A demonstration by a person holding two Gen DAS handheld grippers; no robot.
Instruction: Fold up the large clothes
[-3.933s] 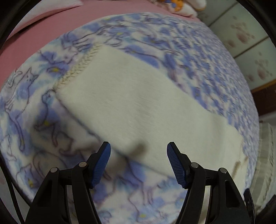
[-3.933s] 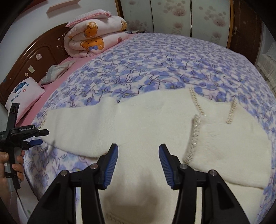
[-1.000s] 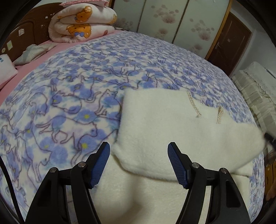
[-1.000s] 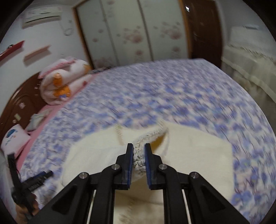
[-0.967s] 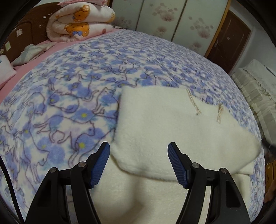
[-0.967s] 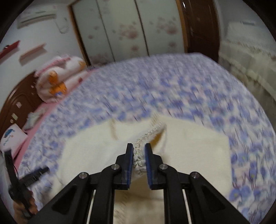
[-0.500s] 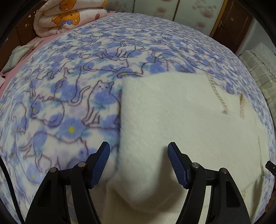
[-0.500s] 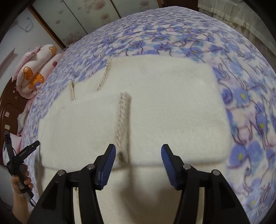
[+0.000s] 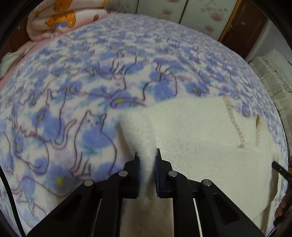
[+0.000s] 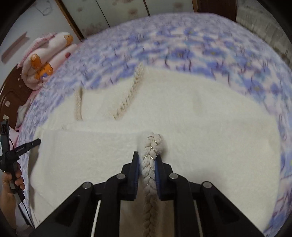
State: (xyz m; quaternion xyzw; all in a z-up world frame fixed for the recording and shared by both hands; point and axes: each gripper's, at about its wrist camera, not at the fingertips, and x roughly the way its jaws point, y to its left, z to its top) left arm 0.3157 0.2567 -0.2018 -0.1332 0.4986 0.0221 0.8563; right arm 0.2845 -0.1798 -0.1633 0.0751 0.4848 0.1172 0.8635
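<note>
Cream fleece garment [image 9: 200,138], large, plush, partly folded, is lying on the near part of a bed and covering much of the lower half of both wrist views. The bed is wearing a blanket [image 9: 76,94] printed with blue flowers and outlined cats, and the garment is resting directly on it. Braided trim [image 10: 150,160], cream with a thin metallic thread, is running along one garment edge; two further strips of the same trim [image 9: 235,124] are showing near the far edge of the cloth. The left gripper [image 9: 147,160] is clenching a raised fold of the fleece, which is standing up as a ridge between its blue-padded fingers [image 9: 137,175] while the cloth around it is lying flat. The right gripper [image 10: 147,161] is grasping the braided edge, the braid passing lengthwise between its closed fingers [image 10: 136,173] and rising slightly above the flat layer beneath. In the right wrist view, the person's left hand [image 10: 12,182] is showing at the left border, gripping its tool handle beside the garment's edge. A rolled quilt [image 9: 62,18] with orange bear figures is sitting at the head of the bed, well apart from the garment. Wardrobe doors [image 9: 182,12] with a pale floral pattern are standing beyond the bed.
</note>
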